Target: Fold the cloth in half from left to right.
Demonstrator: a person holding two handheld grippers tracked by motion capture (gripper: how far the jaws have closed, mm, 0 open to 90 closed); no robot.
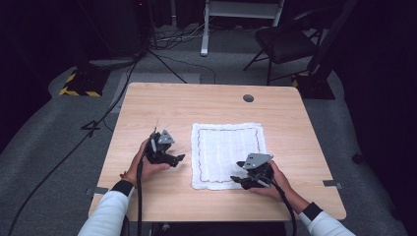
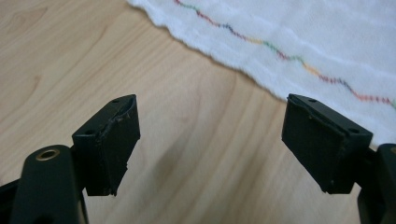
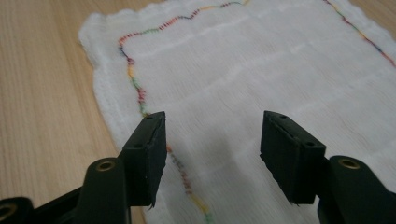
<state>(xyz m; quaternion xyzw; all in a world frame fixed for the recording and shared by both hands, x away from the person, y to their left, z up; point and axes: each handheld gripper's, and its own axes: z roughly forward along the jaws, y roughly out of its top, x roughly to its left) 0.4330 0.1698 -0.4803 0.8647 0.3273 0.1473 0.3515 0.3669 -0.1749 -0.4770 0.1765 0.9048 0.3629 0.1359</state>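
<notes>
Approach to the grasp: the right claw (image 1: 239,180), jaws spread and empty, hovered over the 5 o'clock corner of the white cloth (image 1: 227,152), which lay flat at the centre of the worktop (image 1: 162,105). The left claw (image 1: 180,158), also spread and empty, stood just off the cloth's 9 o'clock edge. The next move likely called for lowering both claws onto the hem and pinching it.

Parted fingers (image 3: 152,154) above white cloth (image 3: 243,70)
</notes>
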